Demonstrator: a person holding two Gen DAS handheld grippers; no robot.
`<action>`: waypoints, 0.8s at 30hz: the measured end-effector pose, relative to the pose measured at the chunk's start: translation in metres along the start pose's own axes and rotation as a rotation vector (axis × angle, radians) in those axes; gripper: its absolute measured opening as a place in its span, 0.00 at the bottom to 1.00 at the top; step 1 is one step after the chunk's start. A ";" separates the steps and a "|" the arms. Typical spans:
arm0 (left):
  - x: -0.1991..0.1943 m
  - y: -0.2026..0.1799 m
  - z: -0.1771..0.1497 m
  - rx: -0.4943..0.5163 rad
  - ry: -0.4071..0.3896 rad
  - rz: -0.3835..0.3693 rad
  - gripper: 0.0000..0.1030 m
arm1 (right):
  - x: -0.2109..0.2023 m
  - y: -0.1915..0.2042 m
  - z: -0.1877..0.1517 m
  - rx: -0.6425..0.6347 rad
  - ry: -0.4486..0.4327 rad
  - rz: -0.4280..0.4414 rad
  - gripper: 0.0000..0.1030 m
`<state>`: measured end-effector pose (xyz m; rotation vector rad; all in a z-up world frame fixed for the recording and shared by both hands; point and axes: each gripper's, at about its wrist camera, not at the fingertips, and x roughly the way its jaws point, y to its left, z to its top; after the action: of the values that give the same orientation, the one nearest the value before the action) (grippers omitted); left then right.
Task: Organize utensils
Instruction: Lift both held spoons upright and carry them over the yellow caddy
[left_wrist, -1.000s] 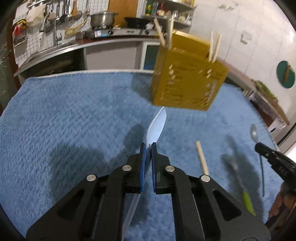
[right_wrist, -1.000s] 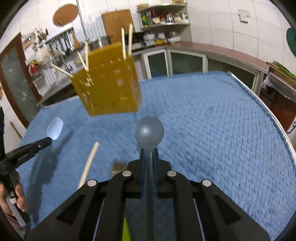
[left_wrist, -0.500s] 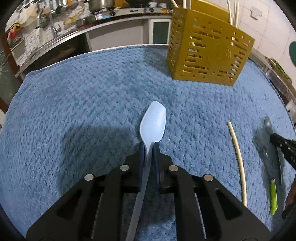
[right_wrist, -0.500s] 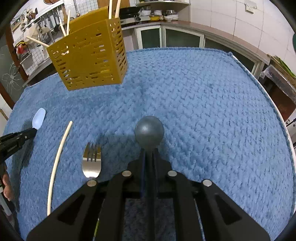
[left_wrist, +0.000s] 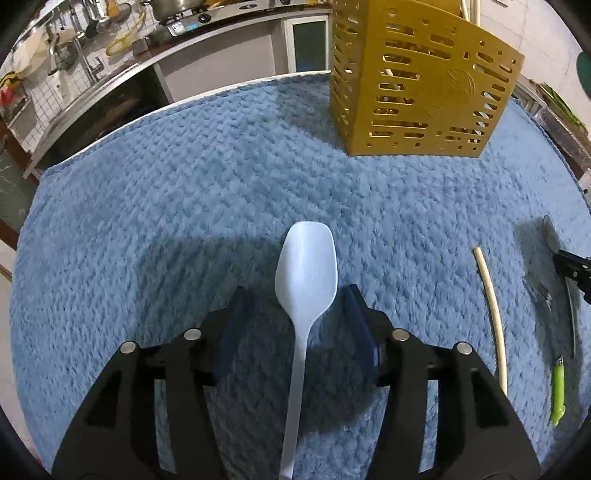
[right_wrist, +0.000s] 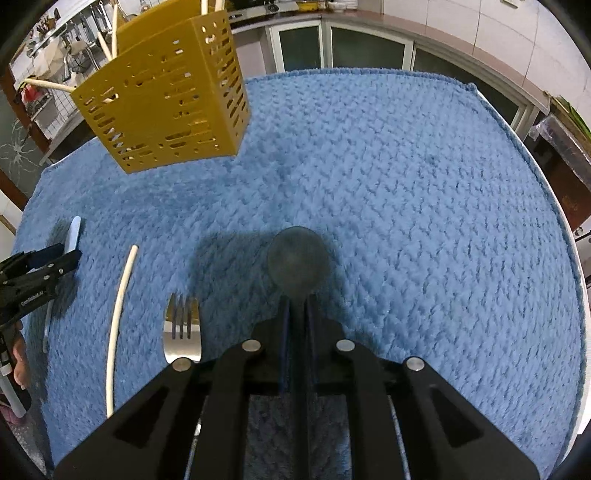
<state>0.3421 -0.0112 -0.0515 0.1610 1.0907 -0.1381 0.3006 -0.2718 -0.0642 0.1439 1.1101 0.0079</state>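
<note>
A pale blue plastic spoon lies on the blue towel between the fingers of my left gripper. The jaws are opening and the pads stand clear of its handle on both sides. My right gripper is shut on the handle of a dark grey spoon, bowl forward, low over the towel. The yellow slotted utensil holder stands at the far side with chopsticks sticking out; the right wrist view shows the holder at upper left. There, the left gripper sits at the left edge by the blue spoon.
A loose chopstick and a metal fork lie on the towel between the two grippers. The fork's green handle shows in the left wrist view. Kitchen counters and cabinets surround the table beyond the towel's edge.
The left jaws have spread off the pale blue spoon, which now rests on the towel. Both grippers have tipped down and come closer to the towel. The right one still grips its spoon.
</note>
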 end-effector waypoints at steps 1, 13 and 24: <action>0.000 0.000 0.002 0.004 0.004 -0.011 0.47 | 0.001 0.000 0.002 0.002 0.010 -0.001 0.10; -0.008 0.002 0.000 -0.014 -0.025 -0.033 0.30 | -0.006 -0.001 -0.001 0.017 -0.029 -0.020 0.09; -0.067 0.008 -0.012 -0.095 -0.274 -0.041 0.31 | -0.042 -0.008 -0.009 0.075 -0.229 0.084 0.09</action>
<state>0.3024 0.0011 0.0036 0.0328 0.8253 -0.1403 0.2733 -0.2816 -0.0315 0.2526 0.8758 0.0242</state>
